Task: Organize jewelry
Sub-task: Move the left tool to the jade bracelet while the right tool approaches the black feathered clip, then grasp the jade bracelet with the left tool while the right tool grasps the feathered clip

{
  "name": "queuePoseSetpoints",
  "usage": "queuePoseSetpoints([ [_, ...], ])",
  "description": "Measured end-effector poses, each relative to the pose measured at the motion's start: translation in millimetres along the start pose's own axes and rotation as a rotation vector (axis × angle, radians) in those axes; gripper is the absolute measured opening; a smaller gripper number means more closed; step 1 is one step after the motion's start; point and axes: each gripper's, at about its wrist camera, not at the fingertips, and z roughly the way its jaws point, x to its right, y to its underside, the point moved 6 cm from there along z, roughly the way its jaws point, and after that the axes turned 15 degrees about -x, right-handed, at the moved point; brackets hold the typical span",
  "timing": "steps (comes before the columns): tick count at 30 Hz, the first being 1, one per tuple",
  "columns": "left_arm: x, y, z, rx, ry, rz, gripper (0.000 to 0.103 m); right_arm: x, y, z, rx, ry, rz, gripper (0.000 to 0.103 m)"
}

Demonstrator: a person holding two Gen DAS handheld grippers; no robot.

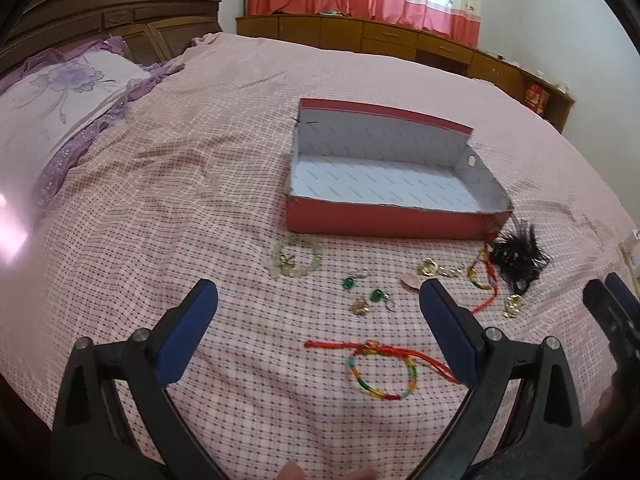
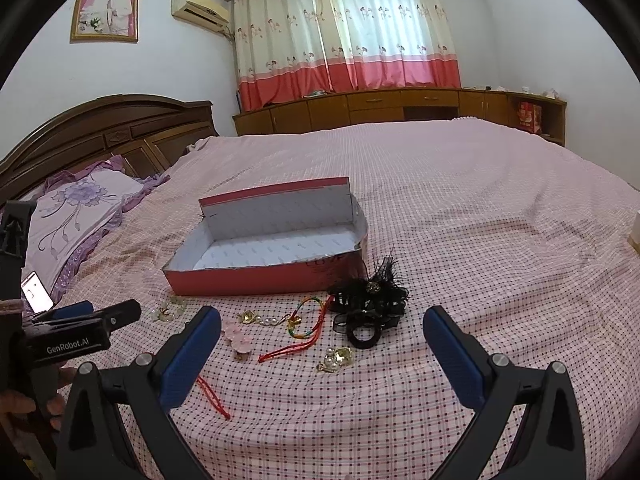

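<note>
An open red box (image 1: 384,220) with a white inside stands on the bed; it also shows in the right wrist view (image 2: 256,280). Jewelry lies in front of it: a pale green bead bracelet (image 1: 294,258), green earrings (image 1: 362,286), a red-string colored bracelet (image 1: 380,372), gold pearl earrings (image 2: 336,358), a second red-string bracelet (image 2: 300,326) and a black feather hair tie (image 2: 370,302). My left gripper (image 1: 318,308) is open and empty above the jewelry. My right gripper (image 2: 322,334) is open and empty, near the hair tie.
The pink checked bedspread (image 2: 480,240) covers the bed. A purple floral pillow (image 1: 52,104) and a wooden headboard (image 2: 108,128) are at the left. A phone (image 2: 37,292) lies by the pillow. A wooden cabinet (image 2: 400,108) runs along the far wall.
</note>
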Motion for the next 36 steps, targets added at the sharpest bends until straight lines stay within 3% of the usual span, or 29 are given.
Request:
queuePoseSetpoints([
  [15, -29, -18, 49, -0.066, -0.049, -0.015, 0.09, 27, -15, 32, -0.052, 0.034, 0.015, 0.103],
  [28, -29, -26, 104, -0.14, -0.053, 0.013, 0.085, 50, -27, 74, -0.1, 0.074, 0.024, 0.103],
  [36, -28, -25, 119, -0.167, -0.105, 0.011, 0.086, 58, -28, 101, -0.149, 0.089, 0.027, 0.103],
])
